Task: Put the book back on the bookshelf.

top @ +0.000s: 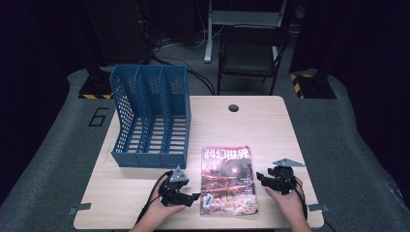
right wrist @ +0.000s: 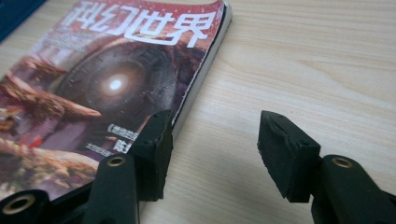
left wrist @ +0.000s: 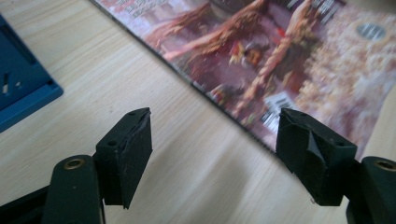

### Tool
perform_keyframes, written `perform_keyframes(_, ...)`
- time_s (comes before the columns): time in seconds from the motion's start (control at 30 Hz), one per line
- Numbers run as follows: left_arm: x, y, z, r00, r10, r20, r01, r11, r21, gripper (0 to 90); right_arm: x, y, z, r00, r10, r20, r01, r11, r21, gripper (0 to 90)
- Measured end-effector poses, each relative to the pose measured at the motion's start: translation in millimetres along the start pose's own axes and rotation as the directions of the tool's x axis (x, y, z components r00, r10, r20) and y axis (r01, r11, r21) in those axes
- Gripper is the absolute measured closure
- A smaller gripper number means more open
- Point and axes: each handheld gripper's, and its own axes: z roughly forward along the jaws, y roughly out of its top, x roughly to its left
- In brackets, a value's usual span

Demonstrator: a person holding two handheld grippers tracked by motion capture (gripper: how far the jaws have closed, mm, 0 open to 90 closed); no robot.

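A magazine (top: 228,180) lies flat on the worktop (top: 261,121) between the left gripper (top: 189,197) and right gripper (top: 262,178), both with jaws spread and empty. A clean lift likely means sliding one jaw under each long edge before pinching.

We note a light wood-grain rectangular table (top: 270,121) with a round dark cable hole (top: 234,108), standing on grey carpeted floor (top: 53,159). Behind it sits a black folding metal chair (top: 249,53). Black-and-yellow hazard-striped bases (top: 312,86) flank the area. Surroundings are dark; light falls on the table alone.
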Motion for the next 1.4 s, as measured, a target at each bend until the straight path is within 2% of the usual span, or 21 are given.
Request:
perform_keyframes(0.07, -2.9, 3.1, 1.9, 1.0000, -0.010, -0.001, 0.010, 1.0000, -0.001, 26.9, 1.6, 0.6, -1.6, 1.0000, 0.008, -0.001, -0.008, 1.000, -0.012, 43.8)
perform_keyframes(0.1, -5.1, 4.3, 4.7, 0.9998, -0.016, 0.009, 0.016, 0.9999, 0.004, 26.9, 4.1, 1.3, -1.8, 0.9995, 0.029, -0.014, -0.030, 0.999, -0.024, 39.0)
perform_keyframes(0.13, -5.1, 4.3, 4.7, 0.9998, -0.016, 0.009, 0.016, 0.9999, 0.004, 26.8, 4.1, 1.3, -1.8, 0.9995, 0.029, -0.014, -0.030, 0.999, -0.024, 39.0)
perform_keyframes(0.23, -7.8, 3.1, 12.1, 1.0000, -0.003, -0.001, 0.003, 0.9998, 0.022, 26.7, 6.5, 2.2, 1.9, 0.9979, 0.054, -0.035, -0.055, 0.998, -0.022, 35.8)
perform_keyframes(0.3, -10.6, 2.0, 16.2, 0.9997, 0.021, -0.011, -0.021, 0.9990, 0.040, 26.5, 8.0, 3.9, 7.2, 0.9962, 0.069, -0.052, -0.070, 0.997, -0.016, 33.8)
perform_keyframes(0.33, -13.5, 1.4, 18.0, 0.9994, 0.030, -0.017, -0.030, 0.9987, 0.041, 26.5, 8.0, 3.9, 7.2, 0.9962, 0.069, -0.052, -0.070, 0.997, -0.016, 33.8)
perform_keyframes(0.37, -15.4, 1.3, 18.5, 0.9983, 0.056, -0.014, -0.055, 0.9968, 0.058, 26.4, 8.2, 3.9, 9.1, 0.9960, 0.069, -0.057, -0.069, 0.998, -0.013, 33.3)
perform_keyframes(0.47, -21.7, 0.2, 22.6, 0.9982, 0.059, 0.005, -0.060, 0.9968, 0.054, 25.9, 12.4, 4.1, 14.8, 0.9967, 0.053, -0.062, -0.052, 0.999, 0.007, 33.0)
perform_keyframes(0.53, -24.7, 0.1, 24.3, 0.9977, 0.068, 0.004, -0.068, 0.9961, 0.055, 25.1, 16.4, 4.1, 17.7, 0.9969, 0.039, -0.068, -0.038, 0.999, 0.014, 33.0)
perform_keyframes(0.67, -28.6, -0.8, 27.1, 0.9976, 0.068, -0.011, -0.067, 0.9971, 0.035, 24.9, 24.5, 3.3, 23.6, 0.9973, 0.020, -0.070, -0.018, 1.000, 0.025, 33.5)
perform_keyframes(0.8, -32.2, -1.7, 29.9, 0.9957, 0.091, -0.014, -0.091, 0.9956, 0.021, 22.9, 28.1, 3.0, 27.3, 0.9986, 0.000, -0.054, 0.001, 1.000, 0.030, 33.8)
perform_keyframes(0.87, -34.6, -3.2, 31.9, 0.9949, 0.099, -0.018, -0.099, 0.9951, 0.003, 21.4, 29.0, 1.9, 29.5, 0.9985, 0.020, -0.051, -0.018, 0.999, 0.040, 34.0)
perform_keyframes(0.93, -34.3, -3.5, 31.6, 0.9945, 0.105, -0.005, -0.105, 0.9945, 0.004, 21.4, 29.9, 1.3, 30.4, 0.9986, 0.021, -0.048, -0.019, 0.999, 0.040, 34.3)
perform_keyframes(1.07, -35.8, -7.0, 33.1, 0.9951, 0.099, -0.007, -0.099, 0.9946, -0.032, 21.5, 32.7, 1.0, 31.7, 0.9990, 0.019, -0.040, -0.017, 0.999, 0.050, 34.5)
perform_keyframes(1.17, -36.4, -7.2, 33.7, 0.9947, 0.102, 0.007, -0.102, 0.9942, -0.035, 21.4, 34.5, 0.2, 33.4, 0.9993, 0.003, -0.038, -0.001, 0.999, 0.053, 34.2)
perform_keyframes(1.23, -37.1, -7.4, 34.2, 0.9950, 0.099, -0.003, -0.099, 0.9942, -0.040, 21.3, 34.9, -0.1, 33.8, 0.9994, -0.005, -0.034, 0.007, 0.999, 0.049, 34.2)
perform_keyframes(1.4, -36.3, -7.4, 33.6, 0.9940, 0.110, 0.001, -0.110, 0.9934, -0.036, 21.4, 40.2, -0.1, 35.2, 0.9991, 0.015, -0.039, -0.013, 0.999, 0.050, 33.1)
